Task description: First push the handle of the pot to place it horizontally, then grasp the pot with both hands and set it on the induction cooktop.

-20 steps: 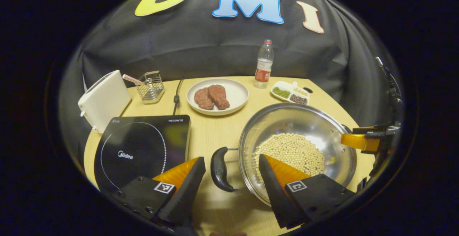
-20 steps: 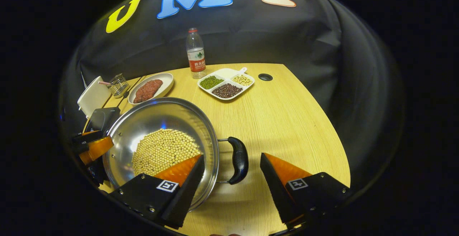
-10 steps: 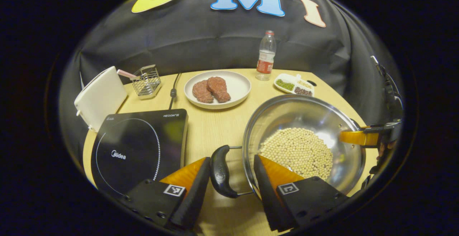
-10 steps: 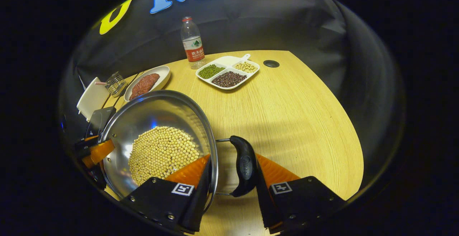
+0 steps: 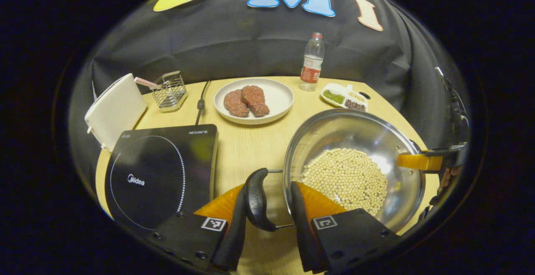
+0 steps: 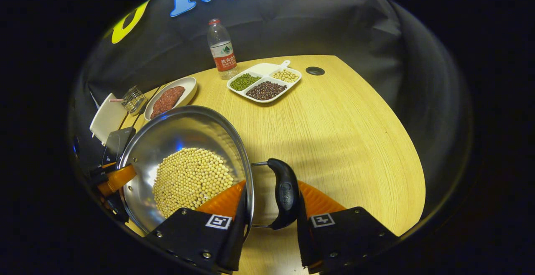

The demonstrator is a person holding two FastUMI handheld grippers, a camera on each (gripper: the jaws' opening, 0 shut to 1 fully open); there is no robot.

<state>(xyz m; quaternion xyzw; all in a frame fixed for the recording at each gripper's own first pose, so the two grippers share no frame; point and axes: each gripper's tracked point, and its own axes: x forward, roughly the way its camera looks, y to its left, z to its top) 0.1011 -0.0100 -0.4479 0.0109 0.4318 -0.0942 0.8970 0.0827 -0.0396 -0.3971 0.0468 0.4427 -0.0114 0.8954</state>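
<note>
A steel pot (image 5: 355,131) of soybeans (image 5: 345,176) stands on the wooden table, to the right of the black induction cooktop (image 5: 154,174). Its two black loop handles lie level, one on each side. In the left gripper view, my left gripper (image 5: 267,187) is closed around the near handle (image 5: 256,199), one finger outside the handle and the other at the pot rim. The right gripper's finger (image 5: 420,161) shows at the far handle. In the right gripper view, my right gripper (image 6: 271,183) clamps the other handle (image 6: 286,195) the same way.
Behind the pot are a white plate (image 5: 281,99) with two pieces of meat, a water bottle (image 5: 311,62) and a divided dish (image 5: 345,97) of beans. A wire basket (image 5: 169,91), a white board (image 5: 115,110) and the cooktop's cable (image 5: 200,103) sit behind the cooktop.
Both grippers came down over the pot's handles and narrowed from wide open to closed around them. The pot has hardly moved.
</note>
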